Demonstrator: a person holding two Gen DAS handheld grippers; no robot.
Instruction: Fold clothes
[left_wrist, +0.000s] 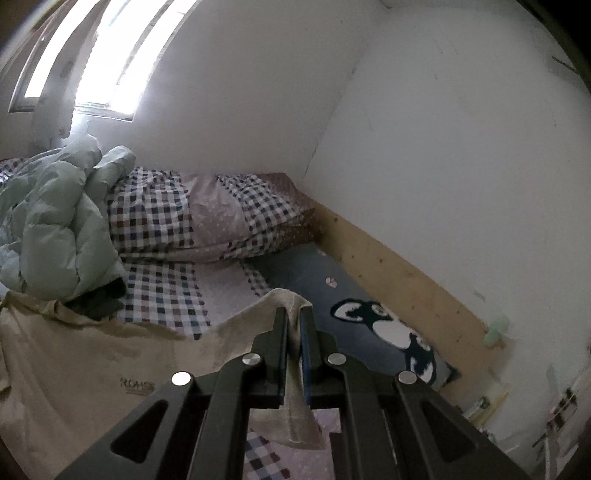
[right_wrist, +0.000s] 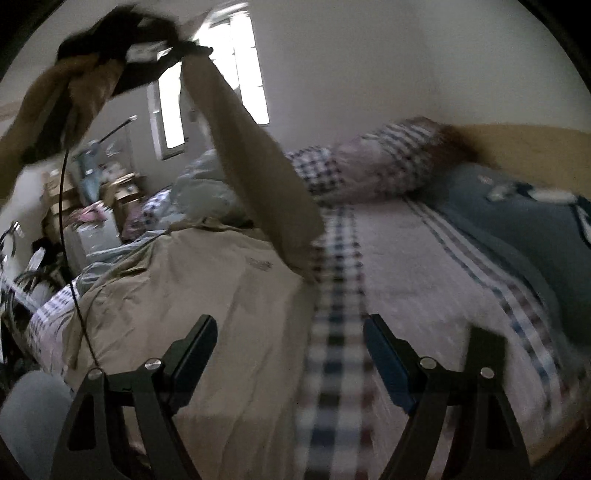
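A: Holding the beige shirt (left_wrist: 74, 369) by its sleeve end, the left gripper (left_wrist: 293, 325) has its fingers pinched shut. The rest lies on the bed (right_wrist: 424, 266).

B: It looks soft and floppy. The right gripper (right_wrist: 290, 354) is wide open, holding nothing. Grab hems, I think.

Your left gripper (left_wrist: 293, 314) is black plastic; its two fingers are long and flat, with blue pads (left_wrist: 303, 354) on the inner faces; four round silver screws (left_wrist: 252, 358) sit in a row behind the pads, two close in and two further out; the black arms behind the screws have long cut-out holes in them. Your right gripper (right_wrist: 290, 328) looks the same; black fingers, blue pads (right_wrist: 388, 369), silver screws (right_wrist: 427, 362) behind the pads; a thin black cable (right_wrist: 70, 266) runs up from the leftmost screw. Left of that screw you wear pale grey-blue trousers (right_wrist: 33, 413).
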